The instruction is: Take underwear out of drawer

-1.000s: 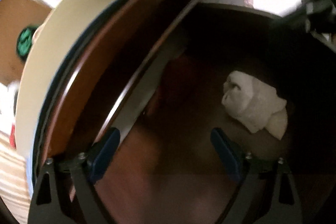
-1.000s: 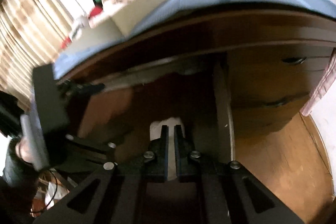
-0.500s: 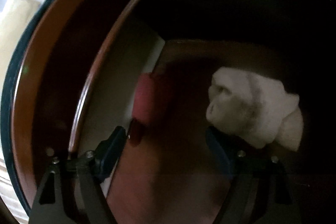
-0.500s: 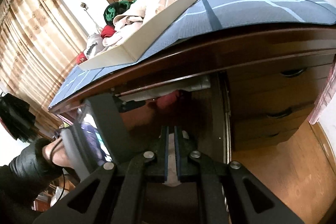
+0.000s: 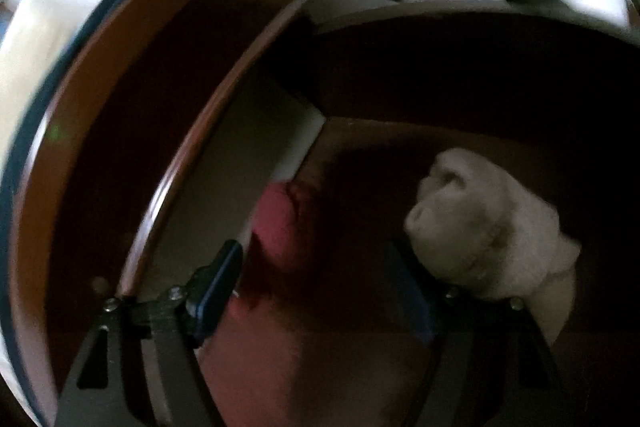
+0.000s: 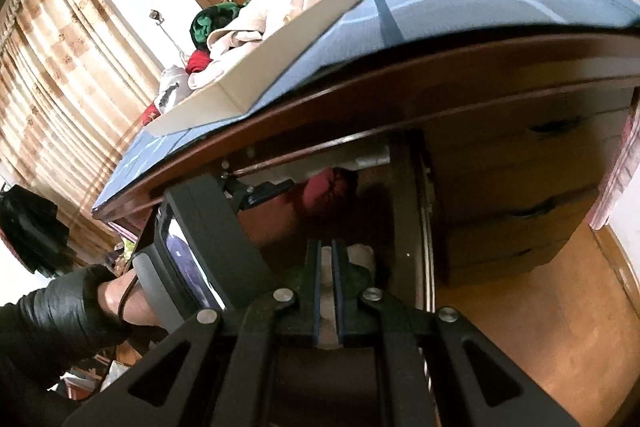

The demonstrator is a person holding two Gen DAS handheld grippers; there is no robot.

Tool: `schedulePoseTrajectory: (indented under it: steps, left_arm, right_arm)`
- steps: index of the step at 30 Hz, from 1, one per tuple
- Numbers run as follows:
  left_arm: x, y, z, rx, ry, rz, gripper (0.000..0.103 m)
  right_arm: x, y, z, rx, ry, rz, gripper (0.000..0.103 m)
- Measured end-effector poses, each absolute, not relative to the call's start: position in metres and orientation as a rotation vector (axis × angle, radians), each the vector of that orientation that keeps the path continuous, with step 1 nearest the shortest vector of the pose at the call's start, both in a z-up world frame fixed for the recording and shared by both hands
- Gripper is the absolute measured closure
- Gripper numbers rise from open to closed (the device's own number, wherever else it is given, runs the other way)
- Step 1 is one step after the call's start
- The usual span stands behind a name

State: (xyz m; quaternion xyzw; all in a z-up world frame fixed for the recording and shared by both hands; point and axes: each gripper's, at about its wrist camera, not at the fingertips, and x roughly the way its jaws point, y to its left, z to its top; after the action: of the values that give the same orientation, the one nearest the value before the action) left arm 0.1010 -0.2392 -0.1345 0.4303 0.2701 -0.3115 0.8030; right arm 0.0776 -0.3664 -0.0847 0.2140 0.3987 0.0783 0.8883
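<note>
The open wooden drawer (image 5: pixel 360 355) holds a rolled red garment (image 5: pixel 276 227) near its back left and a rolled white garment (image 5: pixel 484 231) at the right. My left gripper (image 5: pixel 320 287) is open inside the drawer, the red roll just ahead of its left finger, the white roll beside its right finger. In the right wrist view my right gripper (image 6: pixel 327 287) is nearly closed above the drawer front, with white cloth (image 6: pixel 360 251) showing behind its tips; whether it grips the cloth I cannot tell. The red roll (image 6: pixel 326 189) lies deep in the drawer.
A dresser top with a blue checked cloth (image 6: pixel 440 11) carries a white tray (image 6: pixel 280 67) piled with clothes. More closed drawers (image 6: pixel 528 187) stand to the right. A gloved hand (image 6: pixel 68 311) holds the left gripper. Wooden floor (image 6: pixel 560 327) lies at the right.
My left gripper has pushed deeper into the drawer, so the red and white rolls are closer. My right gripper has drawn back and up, showing more of the dresser top.
</note>
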Motion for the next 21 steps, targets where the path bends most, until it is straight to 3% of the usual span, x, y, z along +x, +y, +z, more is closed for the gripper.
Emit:
schedulePoseTrajectory:
  steps: [4,14,21]
  left_arm:
    - [0.105,-0.233,-0.134,0.784,0.677,-0.652,0.028]
    - [0.091,-0.243,-0.138,0.799,0.625,-0.65,0.027]
    - [0.124,-0.226,-0.13,0.615,0.681,-0.659,0.02]
  right_arm:
    - [0.079,-0.369,-0.089,0.462,0.838,0.159,0.096]
    - [0.079,-0.365,-0.093,0.458,0.865,0.174,0.096]
    - [0.077,-0.369,-0.095,0.476,0.858,0.168,0.096]
